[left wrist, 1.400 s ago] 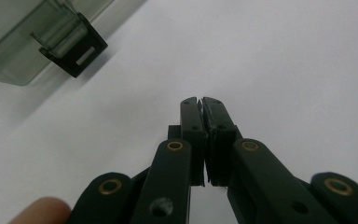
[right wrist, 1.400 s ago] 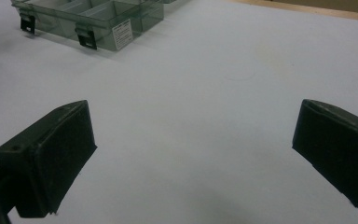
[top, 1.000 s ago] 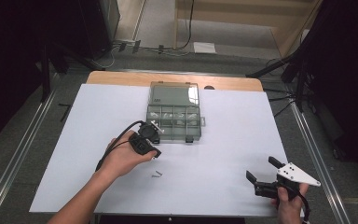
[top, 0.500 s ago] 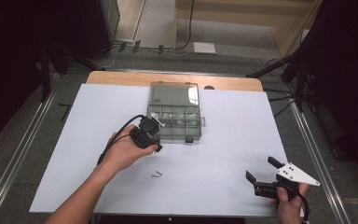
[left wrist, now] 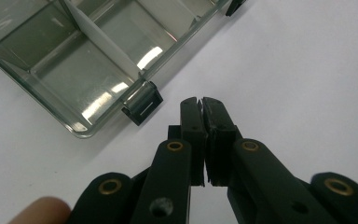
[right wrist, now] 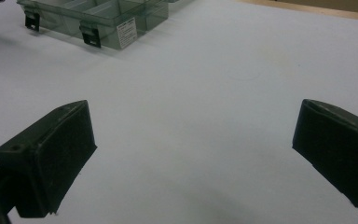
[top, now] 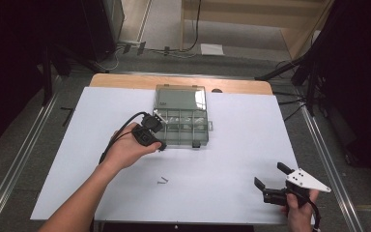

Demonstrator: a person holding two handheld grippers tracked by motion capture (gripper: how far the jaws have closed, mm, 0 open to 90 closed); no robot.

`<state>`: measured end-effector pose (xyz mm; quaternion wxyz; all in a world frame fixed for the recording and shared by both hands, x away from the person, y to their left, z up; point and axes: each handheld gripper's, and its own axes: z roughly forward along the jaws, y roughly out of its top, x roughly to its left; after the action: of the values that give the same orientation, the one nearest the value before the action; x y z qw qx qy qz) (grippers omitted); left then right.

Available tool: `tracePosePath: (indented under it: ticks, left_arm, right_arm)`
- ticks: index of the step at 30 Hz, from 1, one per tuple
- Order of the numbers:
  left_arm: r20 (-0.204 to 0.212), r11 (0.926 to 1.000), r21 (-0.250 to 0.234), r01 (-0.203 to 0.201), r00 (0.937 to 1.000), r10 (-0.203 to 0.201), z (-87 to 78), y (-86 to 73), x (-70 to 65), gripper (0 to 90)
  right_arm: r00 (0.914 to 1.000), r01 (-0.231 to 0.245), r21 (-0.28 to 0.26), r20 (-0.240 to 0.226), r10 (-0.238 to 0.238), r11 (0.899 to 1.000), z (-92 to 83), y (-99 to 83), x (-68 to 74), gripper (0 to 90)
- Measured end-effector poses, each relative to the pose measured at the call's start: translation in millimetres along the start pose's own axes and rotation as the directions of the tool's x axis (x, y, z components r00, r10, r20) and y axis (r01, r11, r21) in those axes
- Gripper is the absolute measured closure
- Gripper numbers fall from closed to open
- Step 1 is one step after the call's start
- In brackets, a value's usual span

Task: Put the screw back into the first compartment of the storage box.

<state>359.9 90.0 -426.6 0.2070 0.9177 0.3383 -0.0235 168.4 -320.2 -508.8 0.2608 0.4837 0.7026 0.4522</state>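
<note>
A clear plastic compartment box (top: 181, 121) stands at the back middle of the white table, its lid laid open behind it. My left gripper (top: 158, 144) is at the box's front left corner, close to a black latch (left wrist: 142, 105). Its jaws are shut (left wrist: 201, 100), pad against pad, and I cannot make out anything between them. A few small screws (top: 163, 181) lie on the table nearer the person. My right gripper (top: 270, 178) rests low at the front right with its jaws wide open (right wrist: 193, 154) and nothing between them. The box (right wrist: 98, 16) sits far off at the upper left.
The white sheet (top: 232, 159) covers most of the table, and a wooden edge (top: 125, 81) shows at the back. Metal rails run along both sides. Dark stands and cables are on the floor behind the table.
My left hand has lifted away from the screws and moved toward the box's front left corner, jaws still shut. The right gripper has stayed in place.
</note>
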Motion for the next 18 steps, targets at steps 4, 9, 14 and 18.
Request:
tracePosePath:
  ticks: [4, 9, 14, 18]
  left_arm:
    - [0.000, 0.9999, -0.010, 0.002, 1.0000, -0.002, -1.8, 3.2, 3.9, 88.1]
    - [0.003, 0.9997, -0.016, 0.017, 0.9999, -0.017, -1.5, 7.0, 9.5, 88.1]
    - [-0.002, 0.9996, -0.020, 0.020, 0.9998, -0.020, -3.1, 14.3, 15.6, 88.1]
    - [-0.002, 0.9994, -0.026, 0.021, 0.9998, -0.022, -4.1, 20.7, 20.7, 88.1]
  right_arm:
    - [1.0000, -0.003, 0.001, -0.003, 0.003, 1.000, 0.1, -0.3, -0.5, 0.0]
    - [1.0000, 0.003, 0.002, -0.003, -0.003, 1.000, 0.4, -0.4, -0.8, 0.0]
    - [1.0000, -0.001, 0.002, -0.004, 0.001, 1.000, 0.6, -0.2, -0.2, 0.0]
    - [1.0000, 0.002, 0.004, -0.005, -0.002, 1.000, 0.8, -0.4, -0.3, 0.0]
